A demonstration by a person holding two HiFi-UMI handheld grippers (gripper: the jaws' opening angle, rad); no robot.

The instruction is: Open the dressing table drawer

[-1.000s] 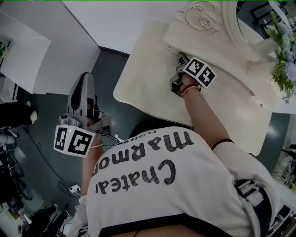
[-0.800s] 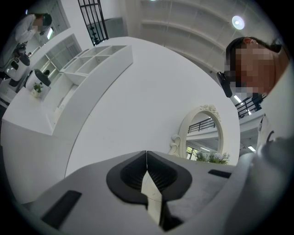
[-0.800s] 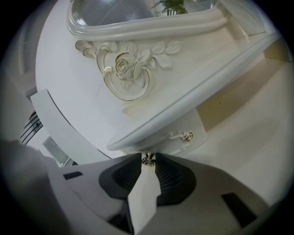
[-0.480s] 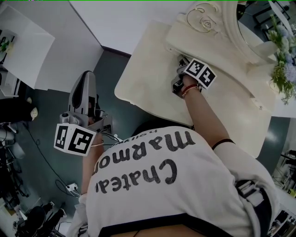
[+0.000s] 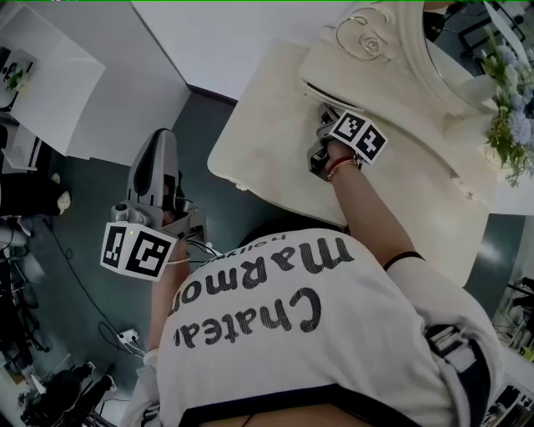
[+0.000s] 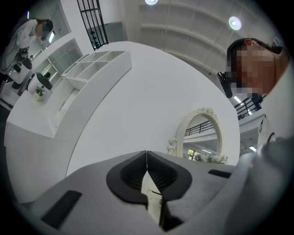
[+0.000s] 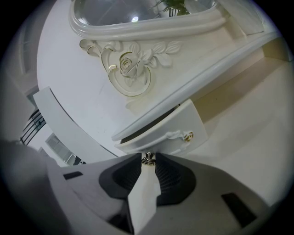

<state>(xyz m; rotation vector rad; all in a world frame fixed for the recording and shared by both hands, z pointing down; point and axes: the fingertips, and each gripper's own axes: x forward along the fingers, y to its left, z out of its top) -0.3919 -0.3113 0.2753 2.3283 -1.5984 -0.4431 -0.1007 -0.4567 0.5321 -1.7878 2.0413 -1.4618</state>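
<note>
so the right claw (image 7: 148, 156) is clamped on a little metal knob (image 7: 147, 160) on the drawer (image 7: 161, 133), pads pinching it from both sides. in the right gripper view the drawer sits at 12 o'clock from the claw tips, tucked under the carved ledge below the mirror (image 7: 138, 11), resting on the counter (image 7: 243, 119). there's a dark gap along its top edge, so i'd say it's just cracked open and most of the pull is still to go.

the drawer front has a second knob (image 7: 187, 136) at about 2 o'clock from the gripped one, which means the claw has one side, not the middle. that's the tricky bit imo: a one-sided pull can skew a small drawer and jam it. so pull slow and straight back along the drawer's own line, toward 6 o'clock in that view, no twisting of the wrist and no lifting. the knob is tiny and smooth looking, so keep the squeeze steady or it could slip out of the pads.

the left claw (image 6: 147, 153) has its jaws together with nothing between them, held out at 9 o'clock in the head view, well apart from the counter. i'd leave it there.
</note>
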